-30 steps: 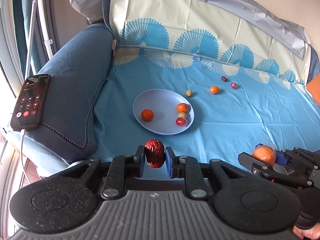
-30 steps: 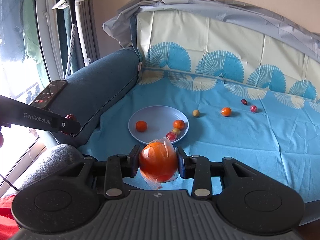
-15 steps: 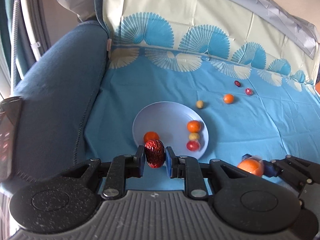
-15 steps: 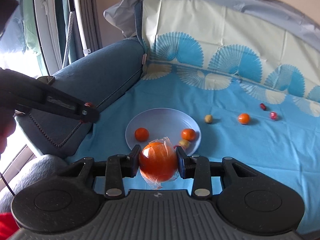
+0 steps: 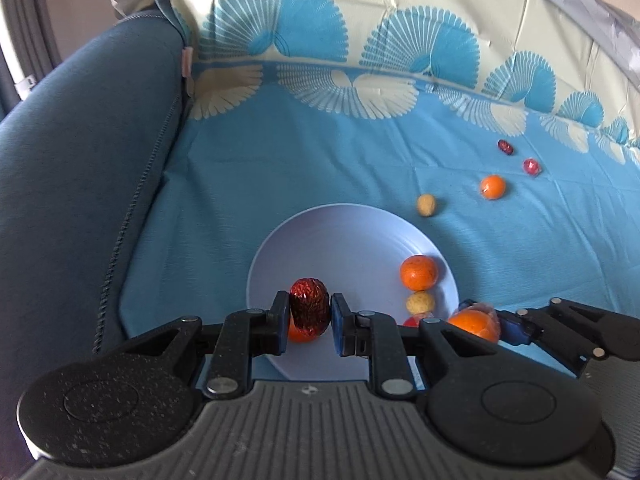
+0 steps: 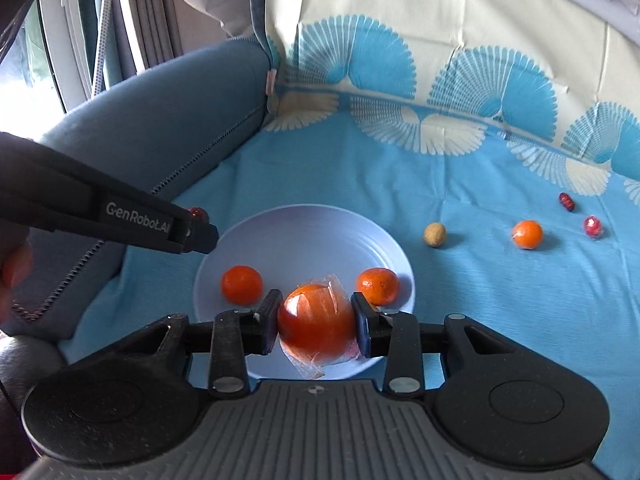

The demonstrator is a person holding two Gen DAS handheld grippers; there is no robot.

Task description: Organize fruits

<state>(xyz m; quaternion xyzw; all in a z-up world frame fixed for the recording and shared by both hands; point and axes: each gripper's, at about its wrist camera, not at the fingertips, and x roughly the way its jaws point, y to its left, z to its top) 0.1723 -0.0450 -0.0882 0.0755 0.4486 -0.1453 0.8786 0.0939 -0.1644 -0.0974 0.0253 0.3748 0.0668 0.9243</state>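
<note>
Over the pale plate (image 6: 304,220), where several fruits already lie, the left gripper (image 5: 310,316) clamps a wrinkled red date (image 5: 309,307) and the right gripper (image 6: 316,322) a wrapped orange (image 6: 316,322), while four fruits (image 6: 527,234) wait on the blue sheet (image 6: 500,300).

The far half of the plate (image 6: 304,236) lies bare, open to a gripper from above. Its near half is crowded: two oranges (image 6: 242,285) and smaller fruit (image 5: 420,303) line the near rim. The sofa arm (image 5: 80,184) walls off the left. To the right, loose fruit (image 6: 527,234) dots the blue cloth (image 6: 500,300), with wide clear cloth between
</note>
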